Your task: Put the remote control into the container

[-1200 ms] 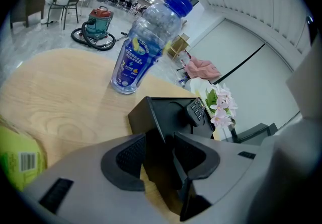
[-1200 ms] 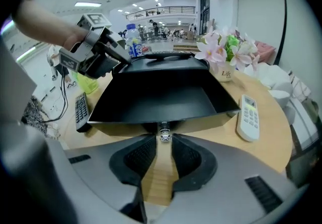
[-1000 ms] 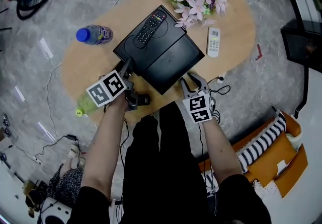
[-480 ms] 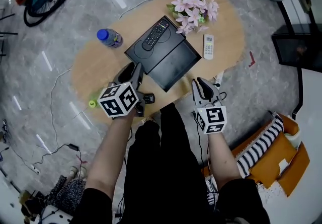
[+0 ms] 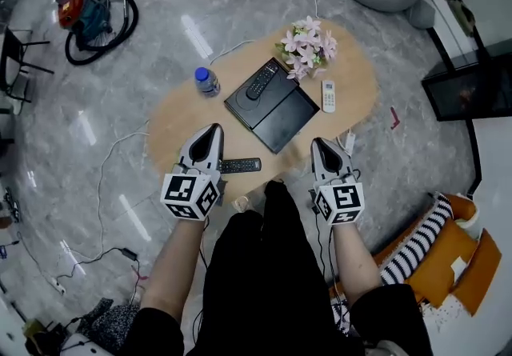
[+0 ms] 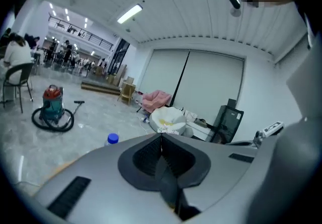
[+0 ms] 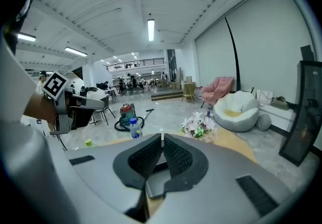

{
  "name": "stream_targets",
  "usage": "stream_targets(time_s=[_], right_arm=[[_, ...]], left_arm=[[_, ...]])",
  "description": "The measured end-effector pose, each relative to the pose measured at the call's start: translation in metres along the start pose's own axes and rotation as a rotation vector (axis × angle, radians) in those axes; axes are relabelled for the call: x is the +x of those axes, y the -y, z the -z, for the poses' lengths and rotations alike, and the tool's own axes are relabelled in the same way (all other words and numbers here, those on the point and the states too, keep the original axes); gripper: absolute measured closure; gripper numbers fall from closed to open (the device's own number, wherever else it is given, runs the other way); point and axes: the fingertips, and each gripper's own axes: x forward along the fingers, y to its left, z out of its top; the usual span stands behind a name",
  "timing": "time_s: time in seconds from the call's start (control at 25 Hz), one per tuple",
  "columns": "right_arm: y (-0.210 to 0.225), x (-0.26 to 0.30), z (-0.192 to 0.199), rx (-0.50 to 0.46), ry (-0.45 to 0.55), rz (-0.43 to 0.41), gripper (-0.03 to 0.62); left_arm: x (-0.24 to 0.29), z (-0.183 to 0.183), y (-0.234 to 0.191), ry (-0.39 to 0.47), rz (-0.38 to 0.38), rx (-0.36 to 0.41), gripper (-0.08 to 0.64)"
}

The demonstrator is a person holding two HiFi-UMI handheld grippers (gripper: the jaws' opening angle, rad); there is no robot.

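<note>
Remote control [image 5: 240, 164] crosswise below, just right of my left gripper [image 5: 213, 131], farther from right gripper [image 5: 322, 144]; both empty, left jaws shut, right jaws just closing shut.

A remote control [image 5: 261, 81] seemingly lies inside the black container [image 5: 284, 110] on the table [image 5: 176, 118].

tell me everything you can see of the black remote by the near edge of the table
The black remote is long and slim, looks plastic, its buttons too small to make out. It lies flat on the wooden table, close to the near edge and lengthwise along it, apart from the black container. In the head view it shows between the left gripper and the right gripper; both have just closed their jaws on nothing.
</note>
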Motion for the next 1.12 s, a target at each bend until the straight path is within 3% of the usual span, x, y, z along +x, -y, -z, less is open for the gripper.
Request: stream_targets(time_s=[0.16,0.4,0.72,1.12], right_arm=[[-0.017,-0.017,-0.024,-0.023,0.04,-0.015,0.568],[-0.043,-0.031,-0.039,-0.071,0.038,-0.062,0.568],[-0.084,-0.017,-0.031,-0.14,-0.001,-0.144,0.568],[-0.168,0.01,0.001,-0.285,-0.122,-0.36,0.565]], left_arm=[[-0.046,-0.026,0.008,0.07,0.003,0.082,0.552],[-0.094,-0.034,-0.002,0.104,-0.032,0.02,0.554],[-0.142,-0.033,-0.019,0.159,-0.092,0.026,0.552],[-0.191,-0.003,-0.045,0.151,-0.189,-0.011,0.552]])
